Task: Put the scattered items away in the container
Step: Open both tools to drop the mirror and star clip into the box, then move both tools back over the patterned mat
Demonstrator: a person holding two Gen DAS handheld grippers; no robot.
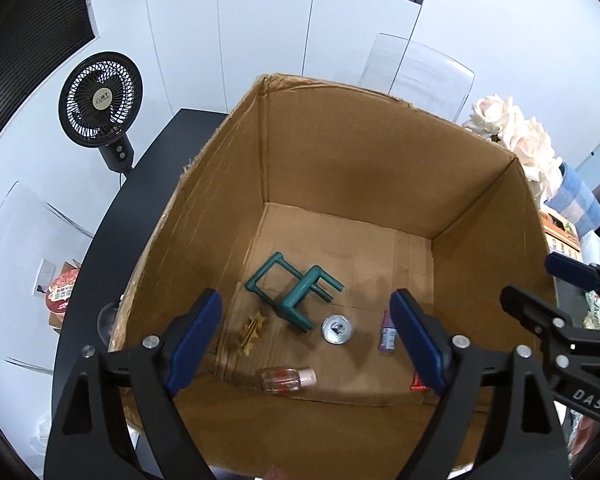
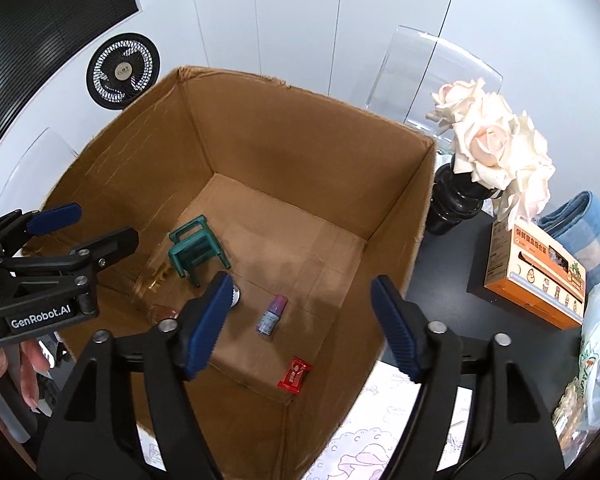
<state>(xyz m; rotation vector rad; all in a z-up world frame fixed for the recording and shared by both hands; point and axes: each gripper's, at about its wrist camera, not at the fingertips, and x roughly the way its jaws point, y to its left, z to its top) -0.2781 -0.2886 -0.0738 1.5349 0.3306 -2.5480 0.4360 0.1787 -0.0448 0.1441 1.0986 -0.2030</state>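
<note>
- Left tool (image 1: 306, 322): spread wide, empty, above the cardboard box (image 1: 340, 152).
- On the box floor, left to right: green toy chair (image 1: 294, 294), clear bottle (image 1: 286, 378), metal cap (image 1: 337, 329), small purple bottle (image 2: 272, 314), red wrapper (image 2: 295, 373).
- Right tool (image 2: 302, 326): spread wide, empty, over the box.
- Judgement: drop-off looks done; lift both tools clear of the walls, then search the dark surface (image 2: 452, 264).
- Readable: "GenRobot.AI", "DAS" on the tools; orange carton (image 2: 534, 276) text too small.

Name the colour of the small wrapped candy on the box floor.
Red small wrapped candy; clearest in the right wrist view.
</note>
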